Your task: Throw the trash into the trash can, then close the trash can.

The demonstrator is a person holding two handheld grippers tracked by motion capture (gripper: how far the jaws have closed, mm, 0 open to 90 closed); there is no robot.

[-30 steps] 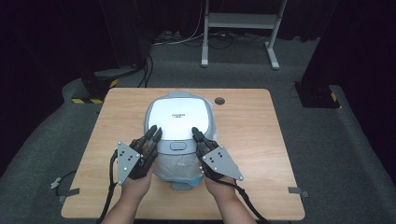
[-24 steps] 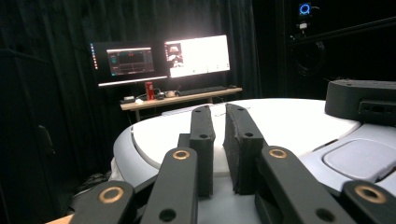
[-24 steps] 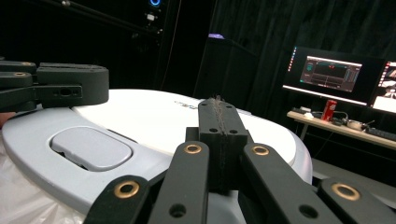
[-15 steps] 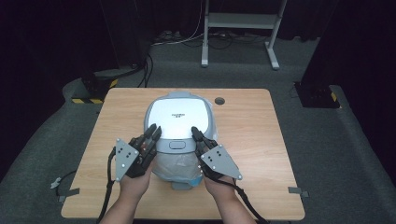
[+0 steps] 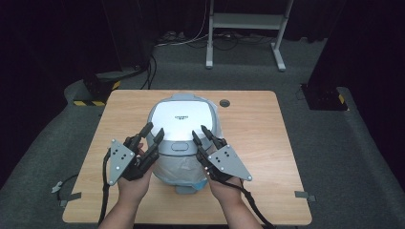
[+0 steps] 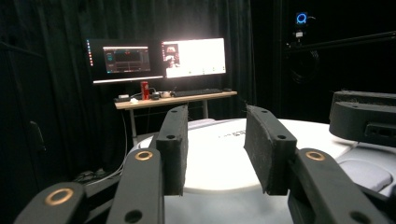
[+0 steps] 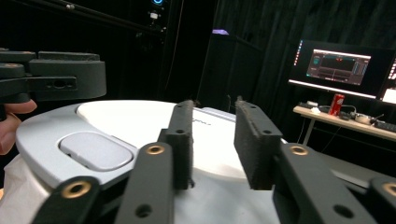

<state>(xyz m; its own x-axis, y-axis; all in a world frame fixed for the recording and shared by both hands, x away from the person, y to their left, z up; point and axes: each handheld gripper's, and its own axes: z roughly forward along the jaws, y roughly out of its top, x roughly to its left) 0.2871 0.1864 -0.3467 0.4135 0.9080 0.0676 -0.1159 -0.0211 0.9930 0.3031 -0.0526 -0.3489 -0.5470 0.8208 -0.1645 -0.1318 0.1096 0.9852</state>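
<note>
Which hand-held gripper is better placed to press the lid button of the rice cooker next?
Probably the right hand-held gripper: in its own view the grey lid button lies close beside its open jaws.

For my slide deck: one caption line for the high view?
Two hand-held grippers, left and right, jaws open, flank a white lidded bin on a wooden table.

the bin [image 5: 181, 129] sits mid-table [image 5: 258, 143], its lid [image 5: 183, 119] on top and the lid button [image 5: 177, 146] at the near edge. left tongs [image 5: 152, 134] flank the lid's left side, right tongs [image 5: 203, 135] its right, the bin between them. a stand [image 5: 243, 28] rises on the floor behind the table.
</note>
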